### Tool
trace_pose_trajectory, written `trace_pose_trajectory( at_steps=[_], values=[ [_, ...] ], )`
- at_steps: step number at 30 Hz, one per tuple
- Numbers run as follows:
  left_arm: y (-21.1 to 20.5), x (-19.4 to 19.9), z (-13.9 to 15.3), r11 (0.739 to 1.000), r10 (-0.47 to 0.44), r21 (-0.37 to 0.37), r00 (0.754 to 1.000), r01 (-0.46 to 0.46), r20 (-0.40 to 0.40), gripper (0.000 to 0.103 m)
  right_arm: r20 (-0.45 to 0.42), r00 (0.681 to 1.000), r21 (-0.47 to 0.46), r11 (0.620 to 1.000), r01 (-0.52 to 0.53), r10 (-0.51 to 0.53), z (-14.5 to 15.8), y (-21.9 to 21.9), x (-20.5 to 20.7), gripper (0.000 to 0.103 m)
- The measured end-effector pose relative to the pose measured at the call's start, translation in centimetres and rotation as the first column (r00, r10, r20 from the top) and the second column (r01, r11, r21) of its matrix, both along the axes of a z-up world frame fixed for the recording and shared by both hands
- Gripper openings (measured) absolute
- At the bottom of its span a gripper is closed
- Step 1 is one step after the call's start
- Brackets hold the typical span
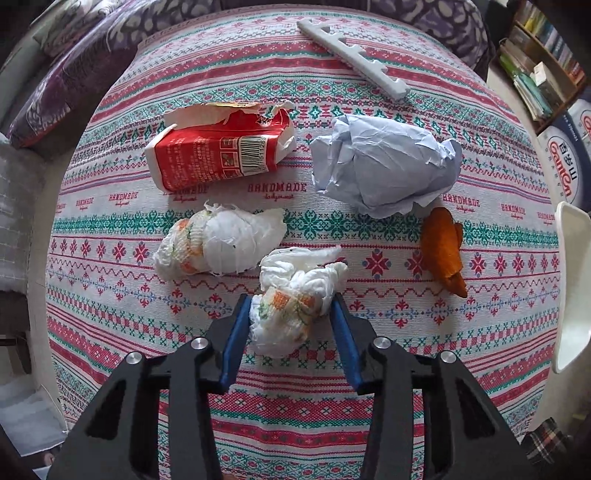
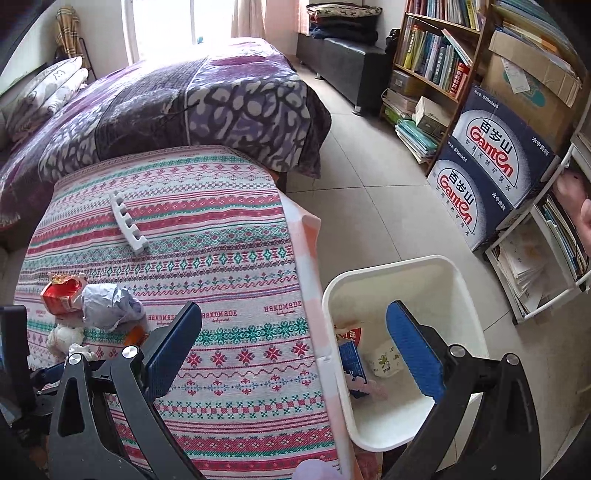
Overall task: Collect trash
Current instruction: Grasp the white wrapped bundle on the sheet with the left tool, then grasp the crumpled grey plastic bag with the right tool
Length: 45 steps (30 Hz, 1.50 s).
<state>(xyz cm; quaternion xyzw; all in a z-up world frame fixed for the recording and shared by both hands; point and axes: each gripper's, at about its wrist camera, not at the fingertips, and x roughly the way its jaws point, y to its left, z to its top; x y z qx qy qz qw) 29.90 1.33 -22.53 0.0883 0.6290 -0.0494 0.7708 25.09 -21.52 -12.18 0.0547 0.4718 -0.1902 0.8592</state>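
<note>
Some trash already lies in my bin (image 2: 439, 266); five pieces remain on the cloth (image 1: 295, 417). My left gripper (image 1: 291, 314) pinches the near tissue (image 1: 291, 310); carton (image 1: 221, 147) at eleven o'clock, paper (image 1: 384, 162) at one; right gripper (image 2: 295, 343) gapes wide, empty.

Soft even daylight, blown-out window (image 2: 162, 26) glare at top, strong fisheye bending, dark vignetted corners, sharp focus.

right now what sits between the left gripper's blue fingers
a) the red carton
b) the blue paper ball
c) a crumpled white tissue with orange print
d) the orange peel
c: in the left wrist view the left gripper has its blue fingers pressed on either side of the crumpled white tissue; the other trash lies apart from it on the tablecloth.
</note>
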Motion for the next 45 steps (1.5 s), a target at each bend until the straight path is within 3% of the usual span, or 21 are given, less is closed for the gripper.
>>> trace_pose_trajectory(
  at_steps=[4, 8, 11, 16, 21, 23, 25, 28, 30, 32, 35, 40, 43, 45],
  values=[
    [1.1, -0.4, 1.8, 0.999, 0.005, -0.049, 0.999, -0.002, 0.048, 0.038, -0.009, 0.998, -0.007, 0.998, -0.069, 0.069, -0.6, 1.4, 0.6, 0.096],
    [2.7, -1.1, 6.3, 0.990, 0.047, -0.138, 0.990, -0.028, 0.133, 0.038, -0.030, 0.983, -0.013, 0.983, -0.182, 0.181, -1.6, 3.6, 1.6, 0.096],
    [4.3, -1.4, 10.0, 0.977, 0.108, -0.205, 0.973, -0.065, 0.202, 0.038, -0.052, 0.951, -0.004, 0.953, -0.304, 0.303, -2.9, 5.7, 2.6, 0.096],
    [7.3, -0.9, 13.8, 0.942, 0.211, -0.310, 0.945, -0.128, 0.252, 0.038, -0.085, 0.843, -0.015, 0.845, -0.535, 0.532, -4.6, 10.5, 5.1, 0.096],
    [9.7, -0.4, 14.8, 0.912, 0.277, -0.370, 0.932, -0.178, 0.234, 0.038, -0.203, 0.712, -0.074, 0.714, -0.696, 0.672, -6.7, 15.4, 7.3, 0.096],
    [10.2, -0.4, 14.9, 0.905, 0.292, -0.379, 0.928, -0.191, 0.230, 0.038, -0.246, 0.678, -0.108, 0.676, -0.729, 0.692, -7.7, 17.1, 7.9, 0.096],
    [10.5, -0.4, 14.8, 0.902, 0.298, -0.384, 0.927, -0.195, 0.227, 0.038, -0.264, 0.667, -0.115, 0.663, -0.739, 0.697, -8.3, 18.1, 8.4, 0.096],
    [10.8, -0.4, 14.8, 0.899, 0.301, -0.391, 0.927, -0.197, 0.224, 0.038, -0.278, 0.661, -0.117, 0.659, -0.743, 0.697, -8.9, 18.8, 9.1, 0.096],
    [10.9, -0.4, 14.7, 0.898, 0.298, -0.394, 0.929, -0.195, 0.221, 0.038, -0.299, 0.656, -0.102, 0.661, -0.744, 0.693, -9.6, 18.9, 9.3, 0.087],
    [10.9, -0.4, 14.6, 0.899, 0.296, -0.393, 0.930, -0.193, 0.220, 0.038, -0.303, 0.664, -0.106, 0.668, -0.736, 0.683, -9.7, 18.8, 9.4, 0.065],
    [10.9, -0.3, 14.6, 0.898, 0.299, -0.394, 0.928, -0.195, 0.221, 0.038, -0.249, 0.684, -0.061, 0.694, -0.718, 0.686, -8.8, 18.2, 9.3, 0.059],
    [10.9, -0.4, 15.2, 0.896, 0.319, -0.396, 0.912, -0.202, 0.258, 0.038, -0.073, 0.775, -0.017, 0.776, -0.631, 0.628, -4.3, 16.8, 8.2, 0.059],
    [10.5, -0.8, 16.2, 0.907, 0.326, -0.371, 0.889, -0.198, 0.322, 0.038, 0.037, 0.836, -0.005, 0.836, -0.548, 0.548, -1.0, 15.2, 7.4, 0.059],
    [10.1, -1.2, 16.8, 0.918, 0.325, -0.346, 0.868, -0.194, 0.375, 0.038, 0.088, 0.858, 0.012, 0.861, -0.509, 0.506, 0.4, 14.3, 7.2, 0.059]
  ],
)
